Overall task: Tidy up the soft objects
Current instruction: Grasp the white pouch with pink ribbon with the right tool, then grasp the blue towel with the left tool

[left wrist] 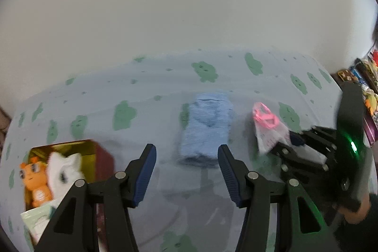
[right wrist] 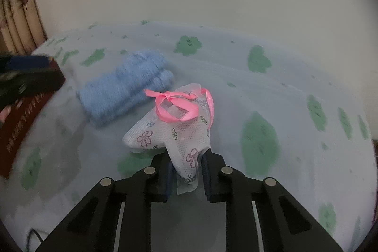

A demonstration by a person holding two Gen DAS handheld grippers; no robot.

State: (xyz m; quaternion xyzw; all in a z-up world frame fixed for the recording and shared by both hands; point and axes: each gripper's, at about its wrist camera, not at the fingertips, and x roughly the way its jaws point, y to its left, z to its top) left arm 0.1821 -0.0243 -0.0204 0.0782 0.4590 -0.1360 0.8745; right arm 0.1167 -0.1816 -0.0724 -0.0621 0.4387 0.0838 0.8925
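Observation:
A folded blue fuzzy towel [left wrist: 206, 129] lies on the bed, just beyond my open, empty left gripper [left wrist: 186, 155]. It also shows in the right wrist view [right wrist: 125, 91]. My right gripper [right wrist: 186, 169] is shut on the lower end of a white mesh pouch with a pink ribbon [right wrist: 174, 126]. The pouch [left wrist: 267, 129] and right gripper [left wrist: 295, 145] also show at the right of the left wrist view. A dark red box [left wrist: 70, 171] at lower left holds an orange plush [left wrist: 35, 183] and a white plush [left wrist: 63, 169].
The bed sheet [left wrist: 165, 86] is pale blue with green prints and meets a plain wall behind. The red box's side [right wrist: 21, 119] shows at the left in the right wrist view. Colourful clutter [left wrist: 363, 82] sits at the far right.

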